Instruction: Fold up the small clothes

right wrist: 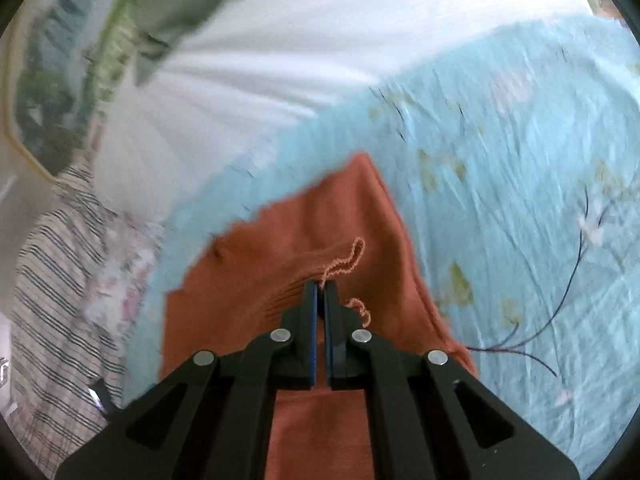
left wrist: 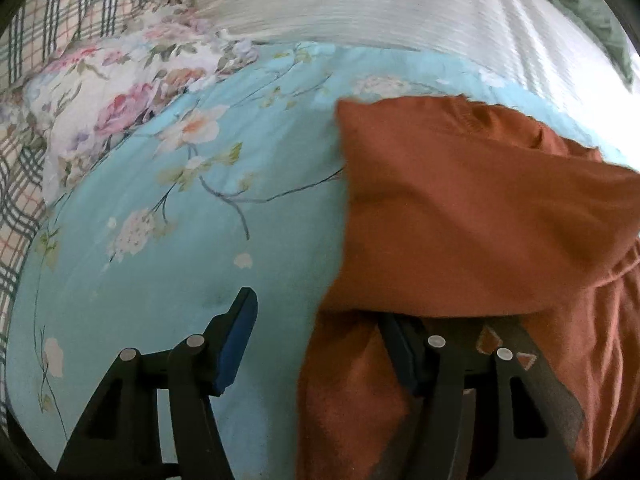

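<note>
Blue floral bedding is spread beneath a rust-orange garment, whose long axis runs away from the right camera, a corner pointing toward a white sheet. Its ribbed edge is pinched by the closed right gripper; the left gripper is held wide open, one finger covered by cloth, near a floral pillow.

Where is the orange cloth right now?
The orange cloth lies on the blue flowery blanket, pinched by the right gripper; in the left view it drapes over the left gripper's right-hand finger.

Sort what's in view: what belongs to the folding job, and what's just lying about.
Job: orange garment; right gripper clamped on its edge; left gripper, jaws open.
Lying about: blue floral bedspread, white sheet, green cloth, plaid fabric.
</note>
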`<action>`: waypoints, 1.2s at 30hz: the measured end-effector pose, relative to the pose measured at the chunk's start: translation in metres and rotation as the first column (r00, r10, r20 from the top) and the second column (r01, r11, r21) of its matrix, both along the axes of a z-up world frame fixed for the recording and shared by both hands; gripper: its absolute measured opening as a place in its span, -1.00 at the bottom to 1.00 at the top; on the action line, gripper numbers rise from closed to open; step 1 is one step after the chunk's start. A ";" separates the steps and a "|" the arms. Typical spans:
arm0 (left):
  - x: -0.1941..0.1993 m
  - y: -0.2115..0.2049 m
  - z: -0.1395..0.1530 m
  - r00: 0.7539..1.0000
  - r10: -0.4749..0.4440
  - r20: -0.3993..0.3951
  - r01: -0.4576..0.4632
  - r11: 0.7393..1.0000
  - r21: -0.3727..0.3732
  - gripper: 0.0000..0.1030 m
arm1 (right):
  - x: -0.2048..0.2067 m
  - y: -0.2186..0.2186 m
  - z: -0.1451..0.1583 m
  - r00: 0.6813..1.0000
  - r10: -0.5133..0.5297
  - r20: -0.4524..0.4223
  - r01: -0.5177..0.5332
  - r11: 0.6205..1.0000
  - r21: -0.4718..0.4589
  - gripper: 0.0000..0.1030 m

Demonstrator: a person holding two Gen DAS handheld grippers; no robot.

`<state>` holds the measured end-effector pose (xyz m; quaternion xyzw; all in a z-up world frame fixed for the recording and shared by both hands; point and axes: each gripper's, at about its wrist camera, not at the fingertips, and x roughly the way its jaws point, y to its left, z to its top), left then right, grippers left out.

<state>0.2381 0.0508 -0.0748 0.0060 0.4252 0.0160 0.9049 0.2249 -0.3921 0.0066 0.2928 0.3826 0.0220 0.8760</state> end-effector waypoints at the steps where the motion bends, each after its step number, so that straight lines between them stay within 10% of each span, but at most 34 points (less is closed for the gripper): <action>1: 0.001 0.002 -0.002 1.000 0.009 -0.008 -0.009 1.000 -0.006 0.22 | 0.003 0.002 -0.007 1.000 0.001 -0.025 -0.001 1.000 -0.013 -0.93; 14: -0.002 0.030 -0.002 0.993 0.113 -0.024 -0.115 0.980 -0.164 0.22 | -0.006 0.004 -0.006 0.991 -0.129 -0.025 0.125 0.984 -0.126 -0.86; 21: -0.001 0.029 -0.005 0.993 0.118 -0.025 -0.121 0.980 -0.156 0.22 | 0.024 0.070 -0.023 0.982 0.176 -0.076 -0.183 0.978 -0.101 -0.49; 26: -0.002 0.033 -0.005 0.993 0.114 -0.027 -0.117 0.976 -0.182 0.23 | 0.021 0.028 -0.038 0.990 -0.071 -0.122 0.046 0.979 -0.197 -0.75; 36: -0.012 0.038 0.002 0.995 0.096 -0.037 -0.102 0.974 -0.200 0.23 | -0.046 0.017 -0.004 0.998 0.015 -0.056 -0.023 0.987 -0.160 -0.17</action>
